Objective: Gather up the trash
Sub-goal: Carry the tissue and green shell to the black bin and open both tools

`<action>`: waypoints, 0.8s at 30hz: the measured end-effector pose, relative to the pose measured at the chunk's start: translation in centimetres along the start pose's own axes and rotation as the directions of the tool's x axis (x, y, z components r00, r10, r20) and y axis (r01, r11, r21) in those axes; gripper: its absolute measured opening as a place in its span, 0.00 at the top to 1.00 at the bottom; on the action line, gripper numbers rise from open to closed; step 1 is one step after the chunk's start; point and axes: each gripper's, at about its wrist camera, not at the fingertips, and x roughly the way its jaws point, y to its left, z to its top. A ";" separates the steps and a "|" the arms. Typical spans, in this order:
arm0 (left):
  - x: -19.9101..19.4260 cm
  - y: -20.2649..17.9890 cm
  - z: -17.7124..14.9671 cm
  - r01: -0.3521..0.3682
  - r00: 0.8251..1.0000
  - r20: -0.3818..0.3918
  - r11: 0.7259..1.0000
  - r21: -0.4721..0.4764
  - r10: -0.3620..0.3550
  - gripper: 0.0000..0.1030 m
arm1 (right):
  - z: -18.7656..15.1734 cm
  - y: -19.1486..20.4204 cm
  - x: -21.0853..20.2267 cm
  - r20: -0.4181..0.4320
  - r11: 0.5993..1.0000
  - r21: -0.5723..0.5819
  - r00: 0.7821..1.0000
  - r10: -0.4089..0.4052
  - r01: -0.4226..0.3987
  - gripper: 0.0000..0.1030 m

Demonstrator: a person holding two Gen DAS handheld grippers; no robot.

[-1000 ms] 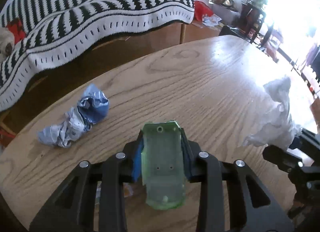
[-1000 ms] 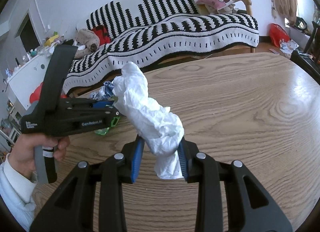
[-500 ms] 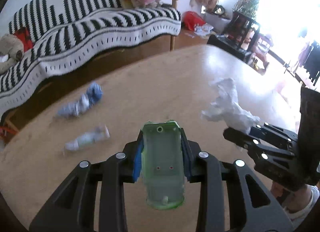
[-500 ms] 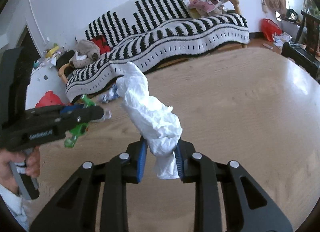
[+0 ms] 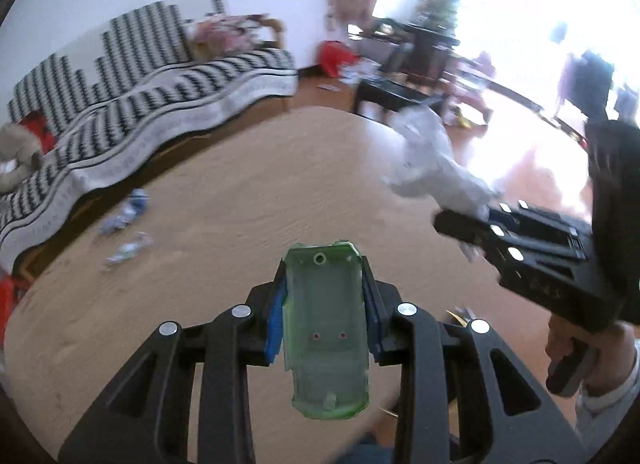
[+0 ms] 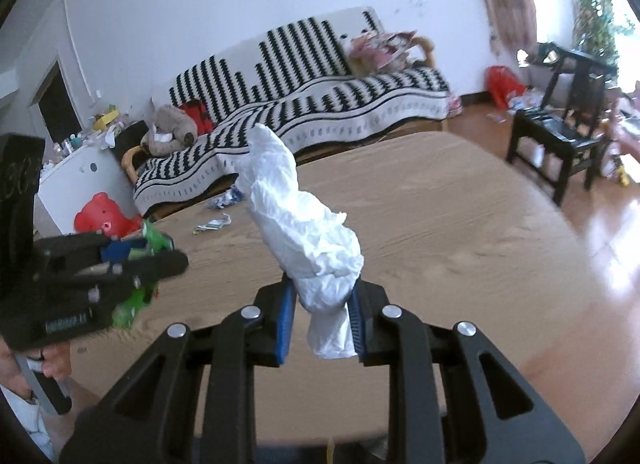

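Note:
My left gripper [image 5: 325, 304] is shut on a translucent green plastic shell [image 5: 326, 328], held above the round wooden table [image 5: 240, 204]. In the right wrist view the same gripper [image 6: 160, 260] shows at the left with the green shell [image 6: 154, 238] between its blue pads. My right gripper [image 6: 322, 312] is shut on a long crumpled white tissue [image 6: 304, 232] that sticks up from the jaws; the tissue [image 5: 432, 168] also shows at the right of the left wrist view. A blue-and-white crumpled wrapper [image 5: 128, 212] and a small pale wrapper [image 5: 130, 250] lie near the table's far left edge.
A sofa with a black-and-white striped throw [image 6: 304, 104] stands behind the table. A black chair [image 6: 560, 136] is at the right, a red toy [image 6: 104, 216] and a white cabinet [image 6: 72, 172] at the left. A hand [image 5: 576, 352] grips the right tool's handle.
Both grippers have pulled back and risen from the table, each keeping its load. The wrappers on the table now look smaller and farther away, and more of the room shows.

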 end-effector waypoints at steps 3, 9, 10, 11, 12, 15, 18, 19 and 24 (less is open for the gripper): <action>0.7 -5.6 -3.0 0.085 0.995 -0.055 0.996 0.018 -0.084 0.69 | -3.4 -3.2 -3.0 -0.040 0.999 0.042 0.999 -0.024 0.026 0.77; 7.1 -14.0 -10.9 0.203 0.943 -0.283 0.977 0.069 -0.176 0.69 | -13.6 -10.7 -2.2 -0.244 0.976 0.206 0.970 -0.019 0.071 0.77; 8.8 -14.6 -12.0 0.224 0.924 -0.329 0.973 0.058 -0.193 0.69 | -15.6 -12.0 -1.0 -0.294 0.968 0.238 0.956 -0.012 0.085 0.77; 10.6 -15.1 -12.9 0.239 0.903 -0.377 0.970 0.046 -0.205 0.69 | -16.8 -12.7 -0.1 -0.324 0.963 0.250 0.946 -0.012 0.098 0.77; 11.6 -15.5 -13.6 0.246 0.891 -0.402 0.968 0.041 -0.209 0.69 | -18.2 -13.5 0.7 -0.355 0.959 0.264 0.935 -0.008 0.108 0.77; 14.3 -15.8 -14.7 0.259 0.862 -0.455 0.966 0.019 -0.222 0.69 | -20.9 -15.1 2.2 -0.406 0.942 0.316 0.913 0.025 0.114 0.77; 16.0 -15.4 -14.8 0.259 0.849 -0.476 0.966 -0.005 -0.230 0.69 | -22.2 -15.9 3.1 -0.433 0.932 0.341 0.900 0.041 0.122 0.77; 16.3 -15.3 -14.8 0.259 0.848 -0.477 0.966 -0.011 -0.232 0.69 | -22.3 -16.2 3.3 -0.437 0.929 0.349 0.898 0.047 0.122 0.77; 16.7 -15.0 -15.1 0.246 0.859 -0.460 0.969 -0.018 -0.226 0.42 | -22.9 -16.4 4.5 -0.445 0.900 0.416 0.892 0.079 0.127 0.49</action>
